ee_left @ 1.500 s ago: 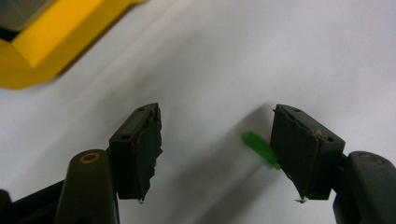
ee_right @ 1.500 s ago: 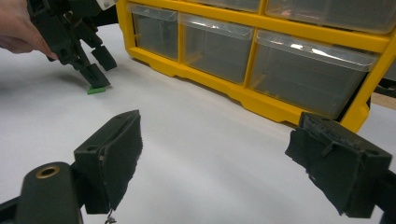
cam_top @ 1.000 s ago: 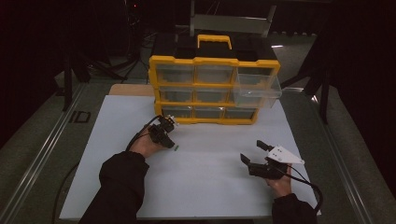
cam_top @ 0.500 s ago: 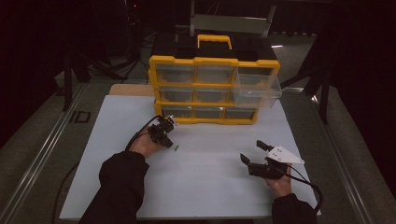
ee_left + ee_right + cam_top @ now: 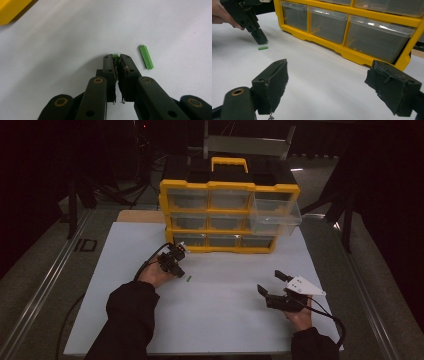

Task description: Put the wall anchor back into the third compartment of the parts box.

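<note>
My left gripper [image 5: 116, 57] points down at the white sheet, and its jaws have just been closing. A small green ribbed plug [image 5: 115, 56] is pinched between the tips. A second green plug [image 5: 146, 57] lies loose on the sheet just beside them; it shows as a green plug [image 5: 188, 279] in the high view and a green plug [image 5: 262, 48] in the right gripper view. My left gripper [image 5: 176, 269] sits in front of the yellow drawer cabinet [image 5: 230, 187]. My right gripper [image 5: 268, 281] rests at the right, open and empty, right gripper [image 5: 332, 82].
The cabinet holds rows of clear drawers, and its top right drawer [image 5: 276, 216] is pulled out. A white sheet [image 5: 225, 320] covers the table. Metal rails [image 5: 45, 285] run along both sides. Cables trail from both grippers.
The left gripper's jaws look narrower at the sheet than before. Both hands keep their places.
</note>
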The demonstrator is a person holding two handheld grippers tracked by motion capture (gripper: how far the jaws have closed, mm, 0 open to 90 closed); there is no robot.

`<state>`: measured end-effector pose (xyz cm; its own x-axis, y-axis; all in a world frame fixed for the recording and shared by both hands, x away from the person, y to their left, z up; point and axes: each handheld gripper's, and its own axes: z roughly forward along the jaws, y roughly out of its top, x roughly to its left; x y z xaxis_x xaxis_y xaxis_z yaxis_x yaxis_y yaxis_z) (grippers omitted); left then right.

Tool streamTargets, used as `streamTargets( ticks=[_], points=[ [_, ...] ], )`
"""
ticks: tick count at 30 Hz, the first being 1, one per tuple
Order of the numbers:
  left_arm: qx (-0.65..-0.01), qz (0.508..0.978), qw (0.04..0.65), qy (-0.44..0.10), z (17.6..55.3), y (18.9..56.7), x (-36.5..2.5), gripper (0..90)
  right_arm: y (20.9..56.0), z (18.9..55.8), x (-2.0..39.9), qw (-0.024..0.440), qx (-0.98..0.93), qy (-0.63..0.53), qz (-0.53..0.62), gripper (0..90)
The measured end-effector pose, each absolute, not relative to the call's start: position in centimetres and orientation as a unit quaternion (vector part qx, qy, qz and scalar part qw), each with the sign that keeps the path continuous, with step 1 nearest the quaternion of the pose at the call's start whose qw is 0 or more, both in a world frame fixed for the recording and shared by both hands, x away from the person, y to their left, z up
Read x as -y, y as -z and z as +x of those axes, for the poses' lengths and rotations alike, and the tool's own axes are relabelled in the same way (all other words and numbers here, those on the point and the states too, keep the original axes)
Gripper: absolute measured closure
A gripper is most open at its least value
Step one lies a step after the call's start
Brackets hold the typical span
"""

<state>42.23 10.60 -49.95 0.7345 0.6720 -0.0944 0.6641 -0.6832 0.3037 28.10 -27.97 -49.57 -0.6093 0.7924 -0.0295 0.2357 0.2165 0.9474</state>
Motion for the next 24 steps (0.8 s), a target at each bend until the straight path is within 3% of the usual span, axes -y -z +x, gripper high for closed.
streamTargets(
  ticks=[14,24],
  points=[
    [-0.363,0.917,0.166,-0.019,42.3,49.9,-10.5,84.8,49.6,28.1,28.0,0.268,-0.732,-0.519,0.351,15.4],
    [-0.348,0.919,0.184,-0.023,42.4,47.6,-10.4,84.8,49.6,28.1,28.0,0.268,-0.732,-0.519,0.35,15.4]
  ],
)
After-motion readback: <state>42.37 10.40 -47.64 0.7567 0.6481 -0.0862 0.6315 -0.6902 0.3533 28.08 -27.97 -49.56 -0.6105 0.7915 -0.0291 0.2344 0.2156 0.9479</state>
